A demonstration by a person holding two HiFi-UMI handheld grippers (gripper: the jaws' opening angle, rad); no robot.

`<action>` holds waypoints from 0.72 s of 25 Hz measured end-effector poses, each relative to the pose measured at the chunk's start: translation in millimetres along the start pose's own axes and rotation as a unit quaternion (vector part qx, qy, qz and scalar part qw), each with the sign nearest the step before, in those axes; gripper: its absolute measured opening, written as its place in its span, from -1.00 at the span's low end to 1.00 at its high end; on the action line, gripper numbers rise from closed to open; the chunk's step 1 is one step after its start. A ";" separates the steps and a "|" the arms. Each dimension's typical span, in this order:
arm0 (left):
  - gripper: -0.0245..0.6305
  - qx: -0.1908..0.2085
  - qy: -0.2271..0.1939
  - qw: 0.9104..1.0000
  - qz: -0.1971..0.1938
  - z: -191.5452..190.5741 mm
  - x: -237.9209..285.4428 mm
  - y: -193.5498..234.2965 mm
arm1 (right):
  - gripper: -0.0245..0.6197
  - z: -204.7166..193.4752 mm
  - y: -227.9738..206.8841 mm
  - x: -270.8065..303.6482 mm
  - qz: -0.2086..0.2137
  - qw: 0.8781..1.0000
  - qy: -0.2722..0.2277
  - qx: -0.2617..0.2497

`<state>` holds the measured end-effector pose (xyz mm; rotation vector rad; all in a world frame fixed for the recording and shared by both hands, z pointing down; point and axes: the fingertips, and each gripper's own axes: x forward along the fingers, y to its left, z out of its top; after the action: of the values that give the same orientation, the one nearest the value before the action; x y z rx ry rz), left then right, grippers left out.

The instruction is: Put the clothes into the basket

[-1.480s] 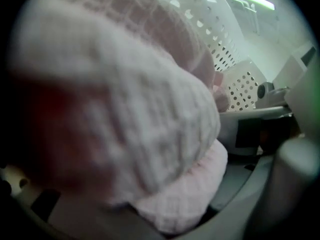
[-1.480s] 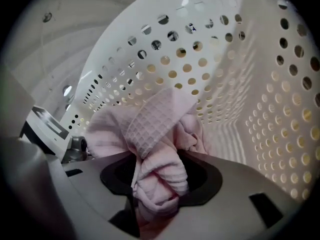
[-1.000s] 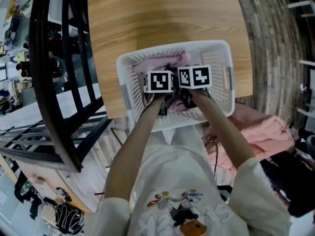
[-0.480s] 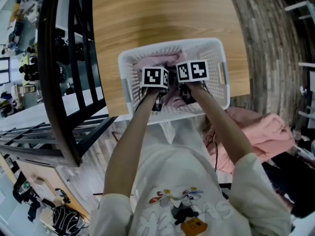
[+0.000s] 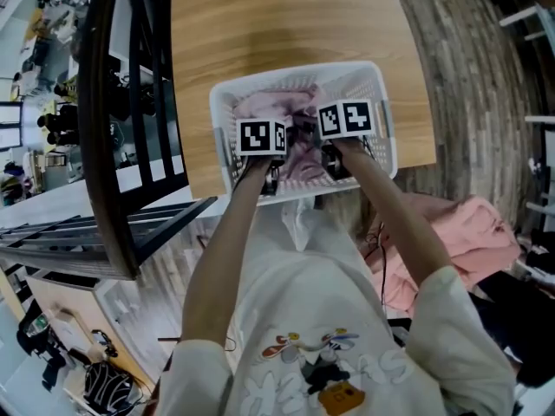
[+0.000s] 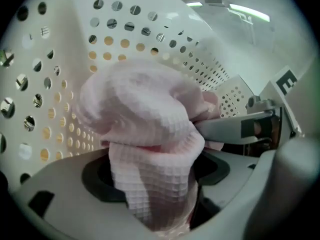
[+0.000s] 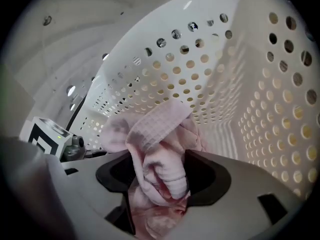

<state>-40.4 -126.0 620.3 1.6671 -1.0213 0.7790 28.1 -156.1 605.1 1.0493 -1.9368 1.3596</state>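
A white perforated basket (image 5: 220,120) stands on the wooden table, with a pink waffle-weave cloth (image 5: 290,111) bunched inside it. Both grippers are down in the basket, side by side. My left gripper (image 5: 264,139) (image 6: 155,184) has just been opening its jaws; the pink cloth (image 6: 145,114) hangs loosely between them and piles up in front. My right gripper (image 5: 343,121) (image 7: 160,184) has also just been opening; a fold of the pink cloth (image 7: 155,134) droops between its wide-set jaws. The basket wall (image 7: 260,84) rises close on the right.
The wooden table (image 5: 286,16) stretches beyond the basket. A black metal frame (image 5: 121,102) stands at the left. More pink clothes (image 5: 460,232) lie heaped low at the right beside the person. The right gripper (image 6: 250,129) shows in the left gripper view.
Both grippers have lifted a little inside the basket and drawn apart, the left one shifting left. The pink cloth stays in the basket.
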 end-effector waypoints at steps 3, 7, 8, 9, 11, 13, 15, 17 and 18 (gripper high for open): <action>0.19 0.004 -0.005 1.000 0.020 0.1 -2.8 3.1 | -0.05 3.4 1.7 -6.2 0.000 1.000 -0.007 -0.001; 0.19 0.006 -0.015 0.999 0.031 1.8 -5.7 5.3 | -0.05 6.8 4.2 -11.4 0.001 1.000 -0.012 -0.005; 0.19 0.007 -0.014 0.999 0.030 2.7 -5.8 5.1 | -0.05 7.3 4.6 -12.6 0.002 1.000 -0.013 -0.006; 0.19 0.006 -0.012 1.000 0.027 3.5 -6.3 4.4 | -0.05 7.6 5.1 -13.6 0.002 1.000 -0.013 -0.006; 0.19 0.006 -0.008 1.000 0.020 5.5 -8.5 2.3 | -0.05 7.8 6.1 -15.7 0.002 1.000 -0.015 -0.006; 0.19 0.010 -0.005 1.000 0.021 5.2 -10.4 1.3 | -0.05 7.7 7.4 -17.6 0.001 1.000 -0.015 -0.009; 0.19 0.016 -0.003 0.999 0.028 4.6 -13.0 1.8 | -0.05 8.4 9.6 -19.9 0.001 1.000 -0.016 -0.013; 0.19 0.018 -0.005 0.999 0.033 6.1 -17.9 1.0 | -0.05 9.4 11.6 -23.0 0.002 1.000 -0.017 -0.018; 0.19 0.020 -0.006 0.999 0.033 7.6 -20.8 -0.3 | -0.05 10.1 12.0 -24.7 0.002 1.000 -0.018 -0.019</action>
<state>-49.0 -127.7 600.0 1.6810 -1.0802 0.8401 31.6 -156.4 576.0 1.0599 -1.9846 1.3097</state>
